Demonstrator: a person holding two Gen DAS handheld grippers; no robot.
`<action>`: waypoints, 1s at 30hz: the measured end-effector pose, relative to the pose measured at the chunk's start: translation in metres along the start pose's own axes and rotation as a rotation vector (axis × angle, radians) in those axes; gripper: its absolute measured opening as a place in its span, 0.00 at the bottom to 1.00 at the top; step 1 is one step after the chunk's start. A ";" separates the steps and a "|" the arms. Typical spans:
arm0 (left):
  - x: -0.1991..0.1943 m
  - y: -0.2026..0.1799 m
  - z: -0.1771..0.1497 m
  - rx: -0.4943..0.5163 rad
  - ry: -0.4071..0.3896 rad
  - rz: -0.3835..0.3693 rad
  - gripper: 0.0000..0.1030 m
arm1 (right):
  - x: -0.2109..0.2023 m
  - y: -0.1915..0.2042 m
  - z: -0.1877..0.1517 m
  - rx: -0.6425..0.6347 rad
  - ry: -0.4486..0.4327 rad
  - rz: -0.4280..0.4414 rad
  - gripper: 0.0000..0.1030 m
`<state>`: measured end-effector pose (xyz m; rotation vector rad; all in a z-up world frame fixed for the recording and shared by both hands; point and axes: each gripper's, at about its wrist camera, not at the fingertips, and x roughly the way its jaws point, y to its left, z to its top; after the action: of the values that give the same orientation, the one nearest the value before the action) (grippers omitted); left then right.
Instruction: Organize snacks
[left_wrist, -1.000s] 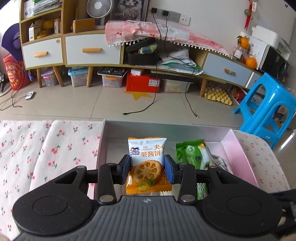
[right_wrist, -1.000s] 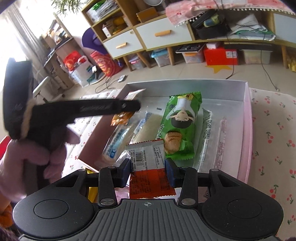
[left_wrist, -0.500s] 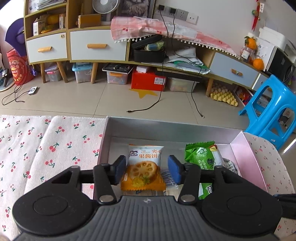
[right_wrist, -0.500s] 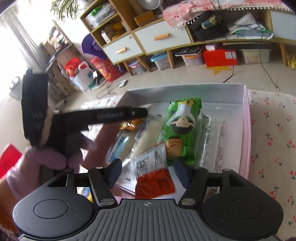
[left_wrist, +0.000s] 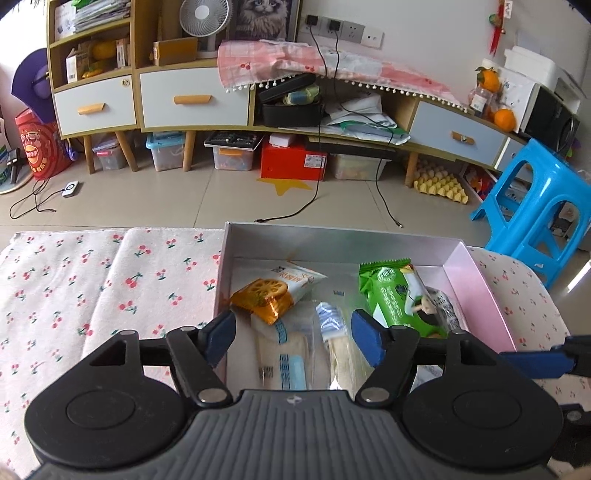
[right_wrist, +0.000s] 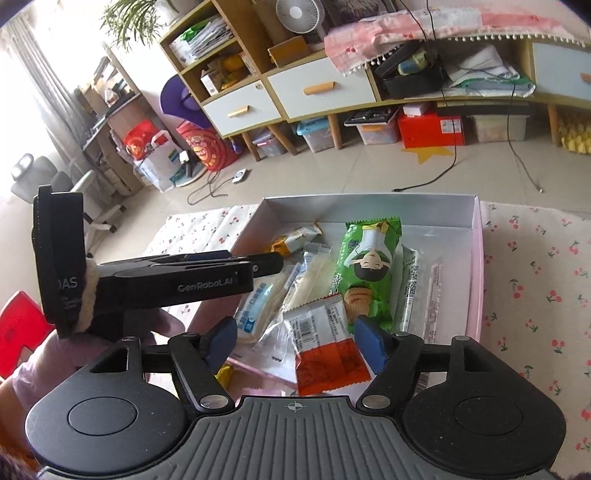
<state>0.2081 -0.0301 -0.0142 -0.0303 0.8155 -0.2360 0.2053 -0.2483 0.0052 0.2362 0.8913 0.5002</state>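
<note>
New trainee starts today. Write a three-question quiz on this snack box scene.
1. True or false: the left gripper grips the orange biscuit pack.
2. Which snack lies nearest the right gripper? A) green pack B) red-and-white pack C) orange biscuit pack
3. Fill in: all the snacks lie in the ____.

Key:
1. False; its jaws are open and the pack lies in the box.
2. B, the red-and-white pack; the green pack lies farther in.
3. box
</note>
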 end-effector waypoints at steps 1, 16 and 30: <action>-0.003 0.000 -0.001 -0.001 -0.001 -0.001 0.67 | -0.003 0.003 -0.001 -0.006 -0.002 -0.006 0.74; -0.060 0.001 -0.029 0.014 -0.017 0.052 0.93 | -0.045 0.046 -0.028 -0.053 -0.035 -0.091 0.87; -0.102 0.023 -0.068 -0.022 -0.008 0.113 0.99 | -0.062 0.065 -0.072 -0.080 -0.065 -0.153 0.89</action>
<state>0.0963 0.0191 0.0098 -0.0063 0.8094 -0.1205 0.0957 -0.2242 0.0293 0.1098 0.8175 0.3832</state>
